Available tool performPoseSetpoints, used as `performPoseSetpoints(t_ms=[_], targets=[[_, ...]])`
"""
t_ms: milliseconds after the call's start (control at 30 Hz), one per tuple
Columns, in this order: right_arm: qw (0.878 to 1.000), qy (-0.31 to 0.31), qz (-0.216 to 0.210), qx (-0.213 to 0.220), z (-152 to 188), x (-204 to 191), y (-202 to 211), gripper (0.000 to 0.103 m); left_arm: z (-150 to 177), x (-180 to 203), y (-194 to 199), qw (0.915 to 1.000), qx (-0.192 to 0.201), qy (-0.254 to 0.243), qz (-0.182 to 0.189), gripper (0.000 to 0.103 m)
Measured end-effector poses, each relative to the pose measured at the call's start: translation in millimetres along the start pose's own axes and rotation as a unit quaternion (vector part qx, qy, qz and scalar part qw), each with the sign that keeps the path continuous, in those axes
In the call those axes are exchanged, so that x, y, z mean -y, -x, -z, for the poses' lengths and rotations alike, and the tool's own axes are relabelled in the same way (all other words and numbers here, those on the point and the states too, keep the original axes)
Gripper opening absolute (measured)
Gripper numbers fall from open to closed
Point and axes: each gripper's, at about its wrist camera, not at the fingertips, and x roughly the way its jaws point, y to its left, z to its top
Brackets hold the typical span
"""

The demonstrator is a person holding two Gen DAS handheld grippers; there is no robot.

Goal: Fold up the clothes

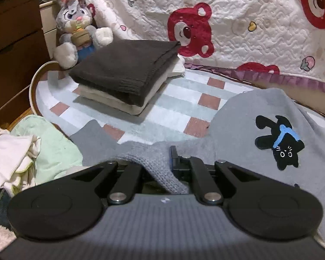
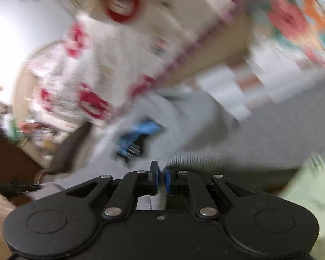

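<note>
I have the grey cat-print sweater [image 1: 238,117] pinched in both the left gripper [image 1: 160,164] and right gripper [image 2: 161,181], lifted at lower frame; next I'd judge a taut fold-over.

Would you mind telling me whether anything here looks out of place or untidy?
Yes: the pale clothes at the left edge lie crumpled in a loose heap, unlike the squared folded stack behind. The grey cat-print garment lies rumpled, but both grippers are pinching it.
</note>
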Motion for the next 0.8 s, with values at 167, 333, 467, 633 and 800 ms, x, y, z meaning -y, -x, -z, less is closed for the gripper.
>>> performPoseSetpoints(t_ms=[167, 333, 467, 633, 800], targets=[[0.997, 0.015, 0.064, -0.050, 2, 9, -3, 0.009, 20, -6, -25, 0.9984, -0.055, -0.002, -0.012, 0.007], [0.973, 0.025, 0.158, -0.167, 34, 32, -32, 0.011, 20, -3, -29, 0.9943, -0.099, 0.007, -0.039, 0.014], [0.943, 0.166, 0.194, -0.212, 35, -11, -49, 0.018, -1, 8, 8, 0.9967, -0.075, -0.022, -0.024, 0.040], [0.984, 0.084, 0.111, -0.115, -8, -22, -15, 0.019, -13, 5, 69, 0.9990, -0.028, -0.028, 0.023, 0.050], [0.996, 0.084, 0.015, -0.021, -45, -49, -10, 0.020, -30, 5, 73, 0.9987, -0.017, 0.008, 0.047, 0.050]])
